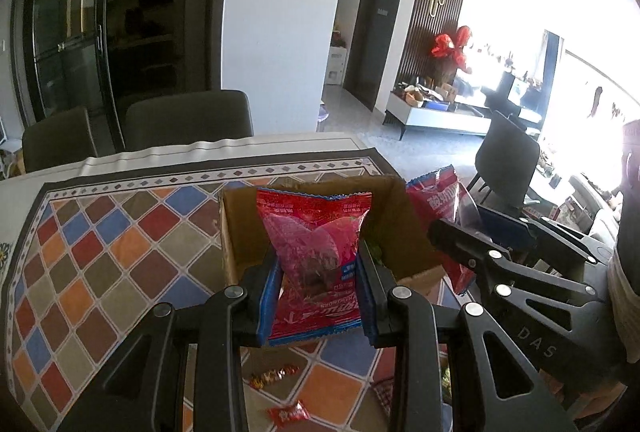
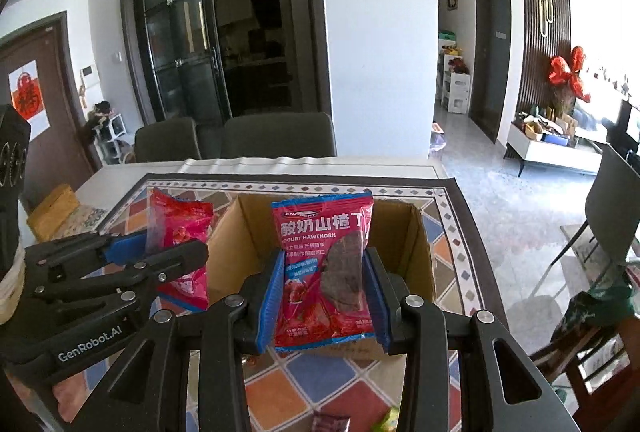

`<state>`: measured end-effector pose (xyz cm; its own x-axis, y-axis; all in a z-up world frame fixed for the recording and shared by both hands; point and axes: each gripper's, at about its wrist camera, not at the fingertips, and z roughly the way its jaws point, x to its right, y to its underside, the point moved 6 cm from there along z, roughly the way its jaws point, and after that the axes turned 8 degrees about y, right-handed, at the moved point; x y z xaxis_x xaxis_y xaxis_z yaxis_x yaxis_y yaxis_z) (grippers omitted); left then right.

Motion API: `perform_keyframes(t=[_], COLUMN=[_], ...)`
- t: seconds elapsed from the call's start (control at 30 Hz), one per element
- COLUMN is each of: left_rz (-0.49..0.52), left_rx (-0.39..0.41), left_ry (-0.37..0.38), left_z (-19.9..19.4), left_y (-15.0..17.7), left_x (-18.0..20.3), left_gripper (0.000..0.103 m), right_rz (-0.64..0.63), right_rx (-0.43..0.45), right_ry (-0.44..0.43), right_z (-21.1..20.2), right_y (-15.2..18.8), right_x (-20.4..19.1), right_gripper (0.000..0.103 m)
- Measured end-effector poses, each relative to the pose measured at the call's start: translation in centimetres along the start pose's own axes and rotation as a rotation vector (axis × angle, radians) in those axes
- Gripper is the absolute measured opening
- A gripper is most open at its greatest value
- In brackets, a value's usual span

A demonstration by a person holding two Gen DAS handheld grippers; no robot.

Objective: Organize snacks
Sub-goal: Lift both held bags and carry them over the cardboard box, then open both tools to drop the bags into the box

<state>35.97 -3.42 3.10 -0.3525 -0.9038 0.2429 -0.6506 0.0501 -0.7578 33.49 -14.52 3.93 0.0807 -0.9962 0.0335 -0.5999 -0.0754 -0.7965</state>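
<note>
Left wrist: left gripper [image 1: 318,296] clamps red snack packet [image 1: 316,244]; cardboard box [image 1: 236,232] behind.

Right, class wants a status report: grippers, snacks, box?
Left gripper shut on red snack bag. Right gripper shut on hawthorn bag. Cardboard box open ahead. Nothing blocking.

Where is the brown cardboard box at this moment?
In both wrist views the open brown cardboard box stands on the colourful diamond-patterned tablecloth, just beyond the two red snack packets held by the grippers.
</note>
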Motion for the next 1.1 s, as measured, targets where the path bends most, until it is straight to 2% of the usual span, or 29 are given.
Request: perform_keyframes(t=[0.37,0.43,0.47,0.53,0.57,0.77,1.1], left_rz=[-0.027,-0.028,-0.027,-0.028,-0.030,-0.022,0.006], left_rx=[-0.080,-0.091,-0.097,-0.089,-0.086,-0.070,-0.013], left_ry=[-0.004,-0.014,-0.018,-0.032,-0.036,-0.054,-0.078], left_z=[4.7,5.2,5.3,5.1,5.0,3.2,-0.9], left_y=[-0.9,-0.8,-0.6,-0.5,-0.4,0.3,1.8], left_x=[-1.9,-2.3,-2.4,-2.7,-2.8,-2.5,-1.5], left_gripper=[0.034,0.040,0.046,0.052,0.052,0.054,0.056], right_rz=[0.003,0.005,0.007,-0.001,-0.005,-0.028,-0.025], right_rx=[-0.087,-0.101,-0.105,-0.109,-0.107,-0.095,-0.063], right_ry=[0.006,0.015,0.026,0.065,0.077,0.089,0.070], right_z=[5.6,6.5,6.9,7.3,7.3,6.4,2.5], right_y=[-1.1,-0.9,-0.9,-0.7,-0.6,0.0,1.3], right_x=[1.0,1.2,1.3,1.6,1.6,1.2,0.3], right_gripper=[0.040,0.040,0.040,0.047,0.051,0.051,0.051])
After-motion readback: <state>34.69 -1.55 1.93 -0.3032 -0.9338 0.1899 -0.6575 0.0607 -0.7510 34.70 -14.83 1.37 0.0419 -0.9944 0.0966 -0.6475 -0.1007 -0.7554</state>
